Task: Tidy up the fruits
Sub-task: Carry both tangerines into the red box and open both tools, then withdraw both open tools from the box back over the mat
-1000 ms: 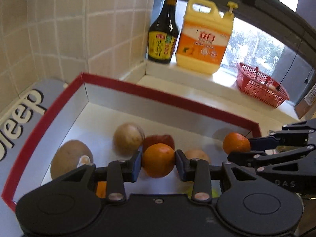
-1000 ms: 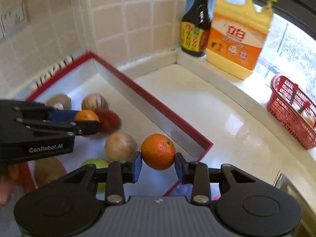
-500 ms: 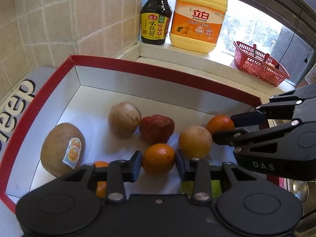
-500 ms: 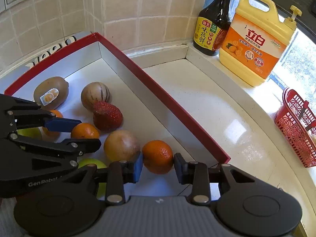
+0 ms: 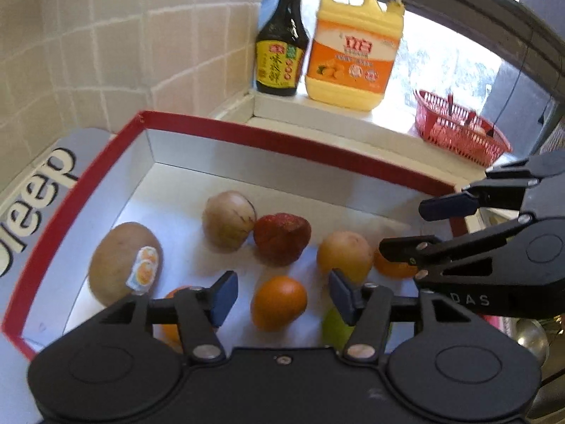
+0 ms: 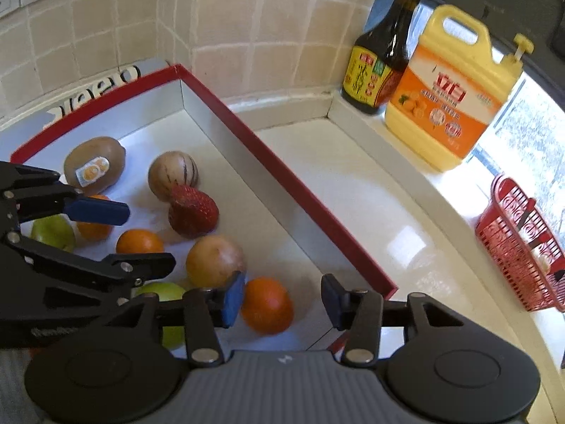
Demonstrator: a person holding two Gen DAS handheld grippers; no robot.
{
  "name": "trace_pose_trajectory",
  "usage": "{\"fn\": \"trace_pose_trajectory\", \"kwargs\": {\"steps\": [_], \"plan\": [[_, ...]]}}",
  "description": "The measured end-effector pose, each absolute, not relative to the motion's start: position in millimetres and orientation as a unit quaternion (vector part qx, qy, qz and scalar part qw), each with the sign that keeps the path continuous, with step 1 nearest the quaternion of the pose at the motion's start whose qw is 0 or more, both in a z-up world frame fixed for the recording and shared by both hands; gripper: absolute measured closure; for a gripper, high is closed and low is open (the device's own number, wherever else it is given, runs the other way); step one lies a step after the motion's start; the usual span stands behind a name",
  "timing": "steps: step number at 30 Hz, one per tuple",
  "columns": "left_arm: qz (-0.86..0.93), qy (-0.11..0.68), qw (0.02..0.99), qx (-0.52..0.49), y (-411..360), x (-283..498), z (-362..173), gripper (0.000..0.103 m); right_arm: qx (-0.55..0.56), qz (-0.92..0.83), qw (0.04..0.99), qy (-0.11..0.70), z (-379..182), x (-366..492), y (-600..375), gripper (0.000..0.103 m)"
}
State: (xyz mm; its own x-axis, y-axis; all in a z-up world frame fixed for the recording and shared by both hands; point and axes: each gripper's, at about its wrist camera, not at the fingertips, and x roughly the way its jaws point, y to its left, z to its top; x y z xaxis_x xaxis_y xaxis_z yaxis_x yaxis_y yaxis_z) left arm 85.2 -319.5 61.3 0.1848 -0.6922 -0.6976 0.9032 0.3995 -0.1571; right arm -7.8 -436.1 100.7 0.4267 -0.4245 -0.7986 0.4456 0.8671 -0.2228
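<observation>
With my left tongs (image 5: 280, 291) and right tongs (image 6: 282, 298) both spread wide and empty around oranges (image 5: 278, 302) (image 6: 267, 304) lying loose in the red-rimmed box (image 6: 282, 173), a careless withdrawal could nudge either one rolling into the neighbouring passion fruit (image 6: 214, 260).

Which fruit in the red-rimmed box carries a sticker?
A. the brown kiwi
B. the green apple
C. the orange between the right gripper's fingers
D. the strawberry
A: the brown kiwi near the box's far corner bears a small label with orange circles, seen from both wrist views; the strawberry, green apple and orange show none.
</observation>
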Motion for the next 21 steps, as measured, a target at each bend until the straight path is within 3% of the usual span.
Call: {"fn": "trace_pose_trajectory", "kwargs": {"steps": [14,21], "plan": [[-0.479,0.306,0.822,0.019,-173,102,153,0.036,0.011,-0.230,0.890,0.394,161,-41,-388,0.053],[-0.423,0.260,0.868,0.019,-104,101,186,0.036,0.032,-0.188,0.913,0.360,187,-52,-360,0.053]]}}
